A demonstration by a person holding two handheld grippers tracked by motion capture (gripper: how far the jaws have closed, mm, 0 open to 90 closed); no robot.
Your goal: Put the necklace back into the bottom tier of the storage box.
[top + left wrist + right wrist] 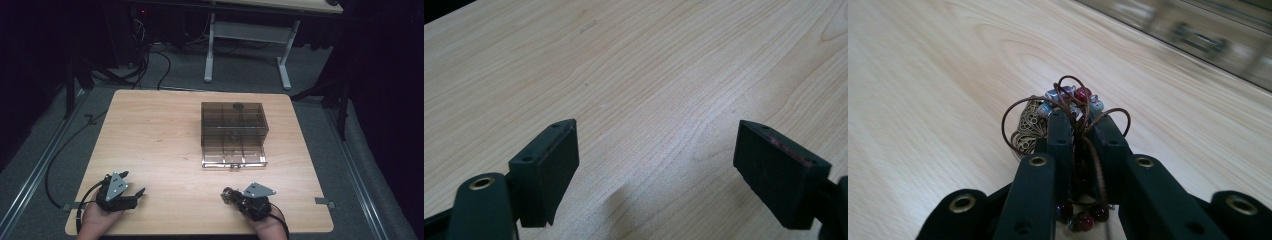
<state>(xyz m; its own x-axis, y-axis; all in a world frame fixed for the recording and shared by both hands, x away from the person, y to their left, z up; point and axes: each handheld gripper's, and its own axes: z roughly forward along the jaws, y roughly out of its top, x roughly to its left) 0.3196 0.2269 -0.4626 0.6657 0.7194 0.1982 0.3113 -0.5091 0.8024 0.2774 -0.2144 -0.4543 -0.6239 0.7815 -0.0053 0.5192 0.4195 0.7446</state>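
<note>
Right gripper [231, 196], near edge of the light wooden table [150, 130], right of centre: jaws drawn nearly together and clamped on a bunched bead necklace of thin brown cord, red and pale-blue beads and a brass filigree pendant [1068, 107]. In the right gripper view the cord loops bulge out above and to both sides of the fingertips [1060, 125]; the pendant sits against the left jaw, and further dark red beads hang behind the pads, low between the jaws. The necklace is a crumpled bundle, so no clear long axis can be read; the bulk of it projects past the jaw tips, which in the high view point left and slightly away from the person. Whether the bundle rests on the table cannot be told.

Left gripper [134, 186], near-left of table: jaws well apart, nothing between them, bare wood grain below in the left gripper view.

Smoky translucent plastic drawer box with compartments [233, 134] stands mid-table, right of centre, well apart from both grippers; its lower drawer is pulled out toward the person
</note>
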